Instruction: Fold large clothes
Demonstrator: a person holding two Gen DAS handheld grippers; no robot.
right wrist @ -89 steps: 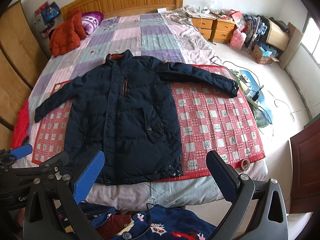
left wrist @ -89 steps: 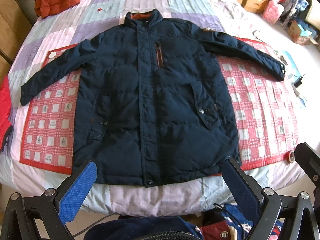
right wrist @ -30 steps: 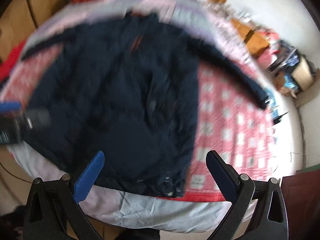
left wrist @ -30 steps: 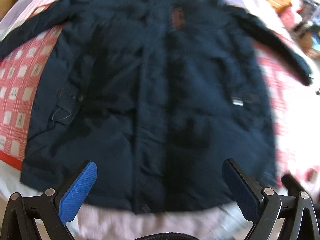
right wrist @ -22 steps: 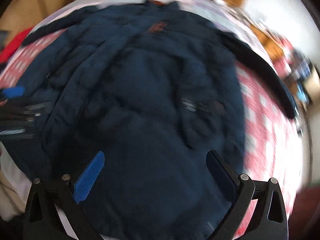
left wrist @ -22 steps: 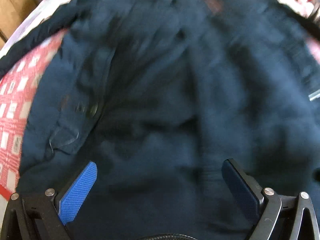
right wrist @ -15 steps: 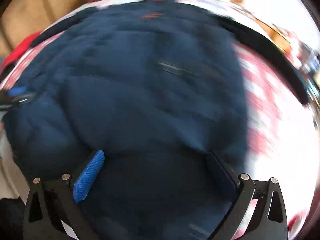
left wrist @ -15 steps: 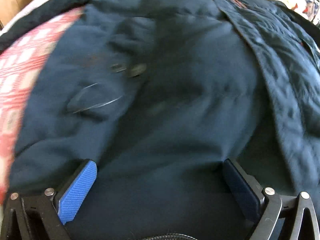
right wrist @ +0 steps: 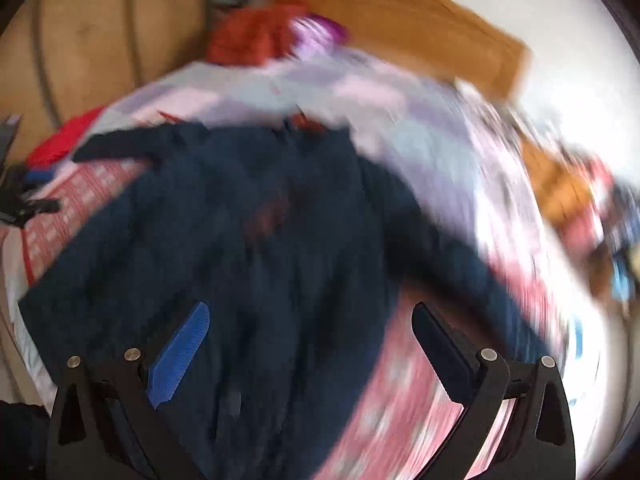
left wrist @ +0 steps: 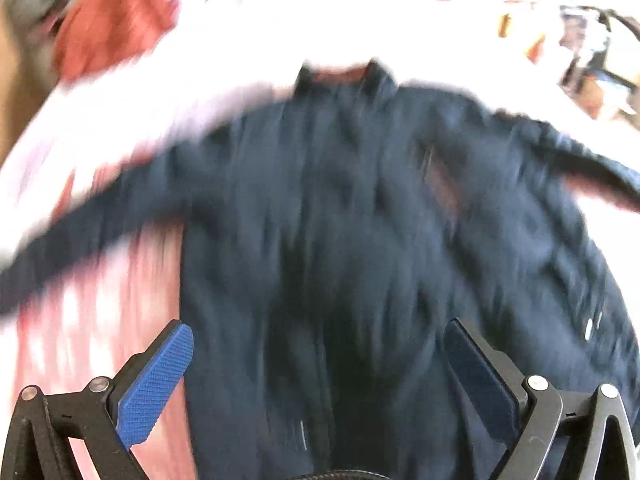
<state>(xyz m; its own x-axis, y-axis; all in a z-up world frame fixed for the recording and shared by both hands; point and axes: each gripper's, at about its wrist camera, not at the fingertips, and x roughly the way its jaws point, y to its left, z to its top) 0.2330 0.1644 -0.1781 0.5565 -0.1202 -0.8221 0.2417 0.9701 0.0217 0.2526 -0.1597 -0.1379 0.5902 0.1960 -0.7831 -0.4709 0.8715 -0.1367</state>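
**Both grippers over the jacket, nothing held**

Near: left gripper [left wrist: 318, 360] has its jaws spread wide, nothing between them; dark fabric of the navy jacket [left wrist: 360, 240] fills the gap behind. Right gripper [right wrist: 310, 344] likewise has its jaws parted, unloaded, over the jacket's right side where it meets the red checked mat [right wrist: 400, 400]. Contact with the cloth cannot be told; both views are heavily motion-blurred.

Middle: jacket lies front up on the mat on the bed [right wrist: 420, 128], sleeves stretched out left and right, collar at the far end. Spread flat like this, presumably so sleeves and sides can be folded inward.

Far: an orange-red garment [right wrist: 256, 36] sits by the wooden headboard [right wrist: 420, 28].

Versus half a second ago: the views then sat low at the hem with cloth filling the frame; now collar and both sleeves show, so both grippers have pitched up or advanced. Three seconds ago they were back beyond the foot of the bed. Judgement: approach phase, no fold begun.
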